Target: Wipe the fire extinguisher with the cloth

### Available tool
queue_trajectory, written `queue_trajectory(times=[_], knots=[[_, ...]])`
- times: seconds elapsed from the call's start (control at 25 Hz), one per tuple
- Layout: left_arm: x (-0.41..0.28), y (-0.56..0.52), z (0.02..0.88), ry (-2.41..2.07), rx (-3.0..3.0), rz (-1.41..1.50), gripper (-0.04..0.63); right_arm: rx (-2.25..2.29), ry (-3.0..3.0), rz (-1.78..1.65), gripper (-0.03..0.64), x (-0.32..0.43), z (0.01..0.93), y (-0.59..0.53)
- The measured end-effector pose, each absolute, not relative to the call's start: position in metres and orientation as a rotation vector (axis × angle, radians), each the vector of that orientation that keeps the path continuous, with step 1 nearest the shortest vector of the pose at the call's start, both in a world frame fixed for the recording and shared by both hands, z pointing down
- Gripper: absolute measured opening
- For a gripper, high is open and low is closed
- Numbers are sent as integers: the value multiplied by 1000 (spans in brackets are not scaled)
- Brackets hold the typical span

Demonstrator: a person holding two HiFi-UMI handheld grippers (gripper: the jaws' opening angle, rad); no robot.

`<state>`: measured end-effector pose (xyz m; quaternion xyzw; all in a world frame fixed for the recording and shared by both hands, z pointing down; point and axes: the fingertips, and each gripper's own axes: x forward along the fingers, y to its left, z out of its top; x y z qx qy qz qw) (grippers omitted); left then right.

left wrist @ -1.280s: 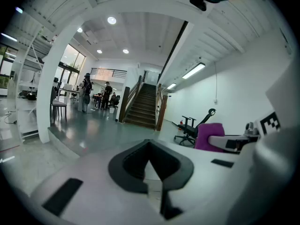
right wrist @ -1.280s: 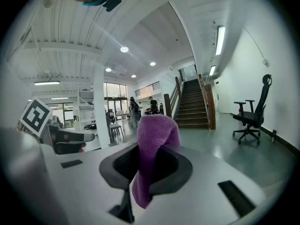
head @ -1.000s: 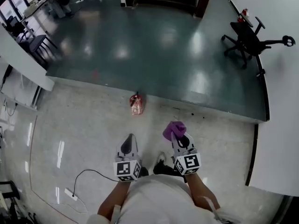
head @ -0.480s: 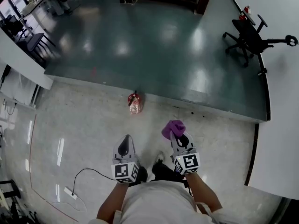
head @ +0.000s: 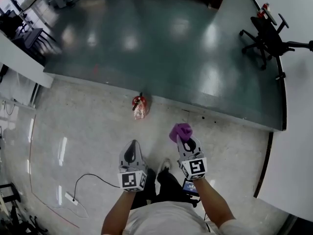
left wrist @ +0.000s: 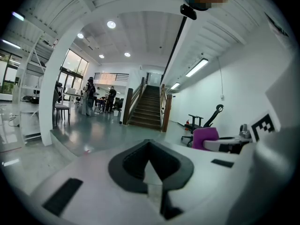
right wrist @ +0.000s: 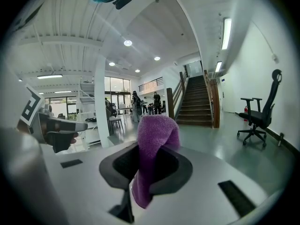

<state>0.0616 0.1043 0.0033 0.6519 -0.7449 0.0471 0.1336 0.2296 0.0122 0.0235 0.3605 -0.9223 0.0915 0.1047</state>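
Observation:
A small red fire extinguisher [head: 139, 106] stands on the pale floor just before the step down to the dark green floor, ahead of both grippers. My right gripper [head: 186, 140] is shut on a purple cloth [head: 181, 130], which bunches up above the jaws [right wrist: 157, 130] and hangs down between them. My left gripper [head: 131, 151] is shut with nothing in it; its jaws meet in the left gripper view [left wrist: 149, 168]. Both grippers are held at waist height, well short of the extinguisher. The extinguisher does not show in either gripper view.
A black office chair [head: 266, 35] stands at the far right by a white wall. A cable with a power strip [head: 72, 198] lies on the floor at the left. A staircase [right wrist: 197, 107] rises ahead; people and desks [left wrist: 93, 97] are far off at the left.
The view has shifted a little forward: the extinguisher sits slightly lower-left of where it was, and both grippers stay level, the cloth still held.

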Motion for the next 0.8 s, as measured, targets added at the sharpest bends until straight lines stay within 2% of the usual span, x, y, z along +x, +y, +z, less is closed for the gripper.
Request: queue_trajectory(times=[0.32, 0.6, 0.8], knots=[[17, 61, 76, -2087, 1952, 158, 5, 1041, -2690, 210, 59, 171, 80, -19], [-13, 20, 164, -2047, 1943, 147, 5, 960, -2701, 164, 59, 115, 182, -55], [-16, -4, 250, -2052, 1966, 192, 5, 836, -2669, 130, 60, 97, 286, -82]])
